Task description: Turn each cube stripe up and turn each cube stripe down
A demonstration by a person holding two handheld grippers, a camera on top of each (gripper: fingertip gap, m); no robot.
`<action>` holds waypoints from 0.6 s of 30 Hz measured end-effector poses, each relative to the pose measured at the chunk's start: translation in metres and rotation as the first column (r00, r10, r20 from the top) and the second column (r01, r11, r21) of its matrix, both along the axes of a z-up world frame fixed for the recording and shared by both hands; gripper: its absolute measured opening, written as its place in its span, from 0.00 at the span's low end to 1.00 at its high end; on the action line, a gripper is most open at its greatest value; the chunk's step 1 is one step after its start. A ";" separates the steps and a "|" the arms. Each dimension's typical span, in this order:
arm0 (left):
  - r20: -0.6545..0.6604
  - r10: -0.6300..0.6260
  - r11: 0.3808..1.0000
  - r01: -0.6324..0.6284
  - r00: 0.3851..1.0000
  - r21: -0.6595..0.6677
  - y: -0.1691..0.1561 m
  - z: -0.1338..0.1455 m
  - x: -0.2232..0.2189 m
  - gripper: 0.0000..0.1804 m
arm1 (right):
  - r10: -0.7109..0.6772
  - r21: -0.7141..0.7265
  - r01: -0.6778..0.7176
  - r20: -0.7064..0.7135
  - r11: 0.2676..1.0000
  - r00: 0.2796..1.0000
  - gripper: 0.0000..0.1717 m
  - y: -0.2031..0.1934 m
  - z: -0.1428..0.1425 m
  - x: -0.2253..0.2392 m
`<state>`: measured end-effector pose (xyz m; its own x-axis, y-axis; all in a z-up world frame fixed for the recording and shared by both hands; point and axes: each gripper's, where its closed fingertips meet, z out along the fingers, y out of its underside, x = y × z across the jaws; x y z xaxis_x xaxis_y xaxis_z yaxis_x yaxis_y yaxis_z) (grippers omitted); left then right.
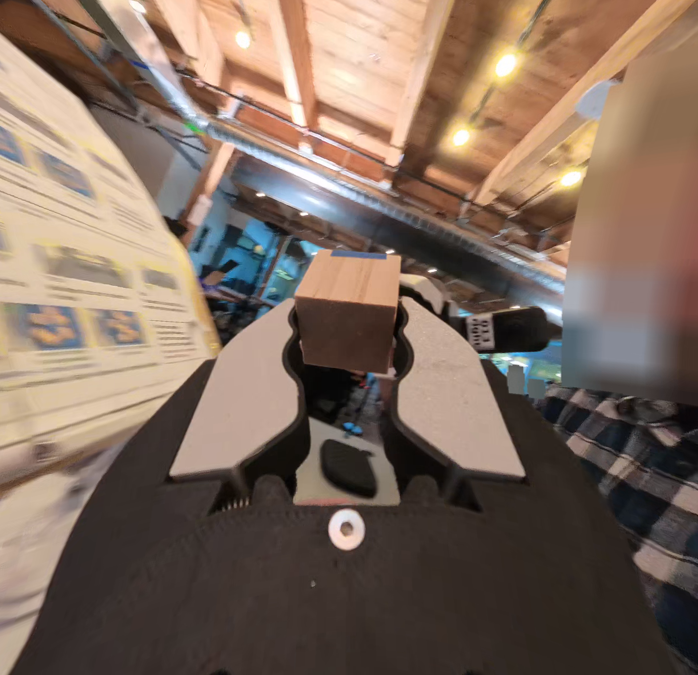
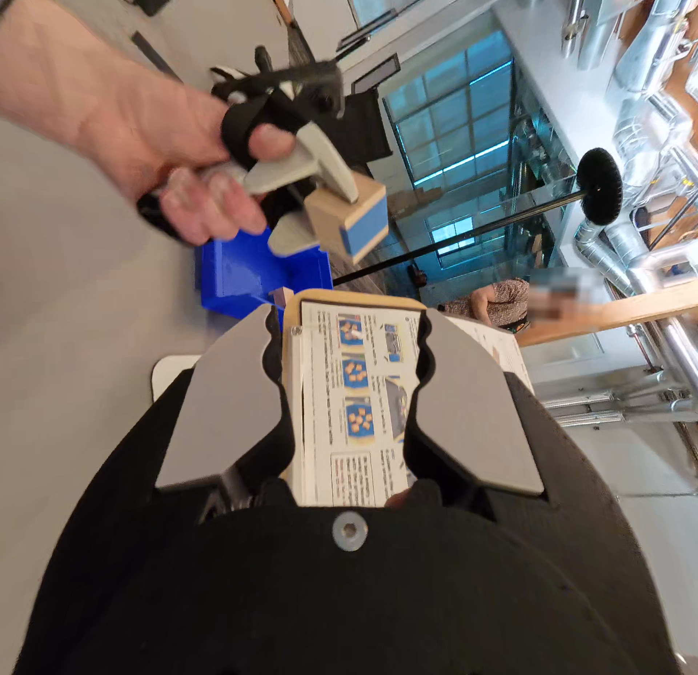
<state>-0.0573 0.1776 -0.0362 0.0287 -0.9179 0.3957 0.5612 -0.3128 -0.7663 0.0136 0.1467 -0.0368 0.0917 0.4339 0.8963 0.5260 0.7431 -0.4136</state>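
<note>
1. Left gripper [image 1: 347, 328] clamps the wooden cube [image 1: 349, 309] mid-air, well above the blue bin [image 2: 241, 275].
2. Blue stripe [image 2: 364, 222] faces away from its fingers.
3. Right gripper [image 2: 349, 339] spread wide, nothing held, nearby.

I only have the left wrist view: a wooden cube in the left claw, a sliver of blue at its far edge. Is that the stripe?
Observer: Yes. In the right wrist view, blue tape covers the cube's far face, the one turned away from the left claw.
Operator: What's near it?
Observer: A blue bin on the grey table.
Operator: And the right claw?
Observer: The right claw is open, holding nothing; an instruction sheet lies beyond it.
</note>
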 end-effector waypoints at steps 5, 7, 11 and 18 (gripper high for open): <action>0.275 -0.060 0.997 0.069 0.960 -0.025 -0.029 0.014 0.037 0.26 | -0.006 0.014 0.007 -0.082 1.000 0.997 0.41 -0.015 0.007 -0.023; 0.367 -0.061 0.997 0.076 0.928 -0.026 -0.036 0.020 0.045 0.25 | -0.031 0.053 0.037 -0.111 0.998 0.993 0.41 -0.017 0.006 -0.027; 0.418 -0.121 0.991 0.137 0.900 -0.008 -0.047 0.023 0.063 0.26 | -0.080 0.091 0.097 -0.174 0.991 0.982 0.39 -0.016 0.011 -0.025; 0.345 -0.215 0.976 0.216 0.914 0.035 -0.056 0.020 0.072 0.26 | 0.129 -0.097 -0.124 0.047 0.987 0.990 0.41 -0.035 -0.001 -0.009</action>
<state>0.0148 0.1215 -0.0166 -0.3084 -0.8849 0.3490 0.7090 -0.4584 -0.5359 0.0050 0.1112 -0.0380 -0.0158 0.5211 0.8533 0.4530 0.7646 -0.4585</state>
